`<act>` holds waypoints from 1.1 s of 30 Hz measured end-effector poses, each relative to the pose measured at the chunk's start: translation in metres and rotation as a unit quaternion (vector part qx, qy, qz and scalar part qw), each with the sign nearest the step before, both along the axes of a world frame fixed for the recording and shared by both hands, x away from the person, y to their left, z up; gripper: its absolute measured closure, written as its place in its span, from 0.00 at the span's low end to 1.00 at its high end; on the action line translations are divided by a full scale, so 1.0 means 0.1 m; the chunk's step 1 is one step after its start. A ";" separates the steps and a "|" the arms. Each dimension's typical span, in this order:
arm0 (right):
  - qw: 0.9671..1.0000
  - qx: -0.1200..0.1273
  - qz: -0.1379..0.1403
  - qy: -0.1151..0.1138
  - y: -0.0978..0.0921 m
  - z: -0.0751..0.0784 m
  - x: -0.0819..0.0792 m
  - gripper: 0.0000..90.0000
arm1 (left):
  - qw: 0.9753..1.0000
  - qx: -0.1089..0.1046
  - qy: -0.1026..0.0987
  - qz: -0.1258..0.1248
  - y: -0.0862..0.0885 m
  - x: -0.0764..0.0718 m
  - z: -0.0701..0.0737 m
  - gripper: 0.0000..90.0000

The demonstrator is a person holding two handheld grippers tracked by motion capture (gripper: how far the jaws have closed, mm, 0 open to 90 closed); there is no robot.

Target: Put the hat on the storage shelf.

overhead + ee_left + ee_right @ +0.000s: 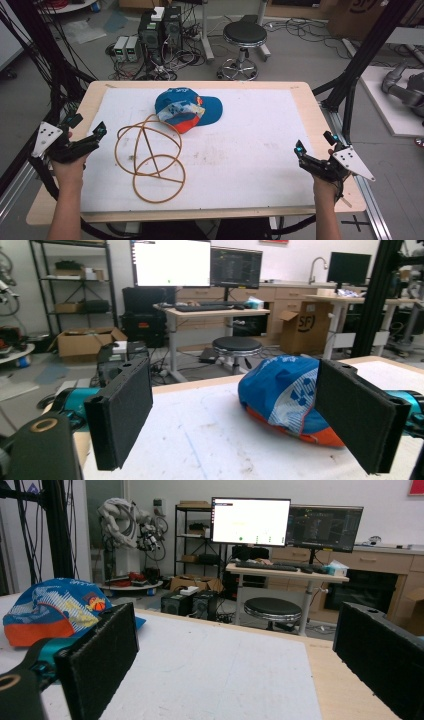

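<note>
A blue cap (186, 107) with an orange and white patterned side lies on the white mat (240, 145) toward the back centre. An orange-tan cord (150, 160) lies in loops on the mat in front of the cap and to its left. My left gripper (92, 139) is held at the mat's left edge, open, nothing between its jaws. My right gripper (304, 156) is at the mat's right edge, open and empty. In the left gripper view the cap (285, 395) sits ahead, partly behind the right jaw. In the right gripper view the cap (55, 610) lies at the far left.
The wooden table (310, 107) frames the mat. Behind it on the floor stand a black stool (244, 37), computer boxes (160, 30) and tangled cables. Black frame posts (365, 55) rise at both sides. A grey robot arm (405, 90) rests on a side table at right.
</note>
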State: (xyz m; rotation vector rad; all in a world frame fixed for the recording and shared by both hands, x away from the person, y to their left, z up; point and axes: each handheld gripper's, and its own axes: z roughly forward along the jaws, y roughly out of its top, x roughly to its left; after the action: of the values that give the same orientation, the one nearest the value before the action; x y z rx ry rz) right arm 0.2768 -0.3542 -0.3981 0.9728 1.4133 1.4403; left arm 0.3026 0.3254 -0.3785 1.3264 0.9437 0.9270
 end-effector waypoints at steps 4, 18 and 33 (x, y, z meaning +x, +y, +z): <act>1.000 0.001 0.002 0.002 0.01 -0.01 0.01 0.05 | 1.000 0.010 0.014 -0.014 -0.03 0.11 0.01 0.19; 1.000 -0.007 0.009 0.008 0.05 -0.02 0.03 0.05 | 0.998 0.033 0.035 -0.047 -0.14 0.51 0.11 0.19; 1.000 0.003 0.016 0.006 0.03 -0.01 -0.04 0.05 | 0.994 0.059 0.040 -0.087 -0.47 0.90 0.12 0.19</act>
State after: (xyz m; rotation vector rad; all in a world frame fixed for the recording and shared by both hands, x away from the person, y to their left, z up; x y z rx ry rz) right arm 0.2730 -0.3510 -0.3990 0.9674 1.4407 1.4654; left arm 0.3924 0.2783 -0.3665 1.5297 0.8286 0.8104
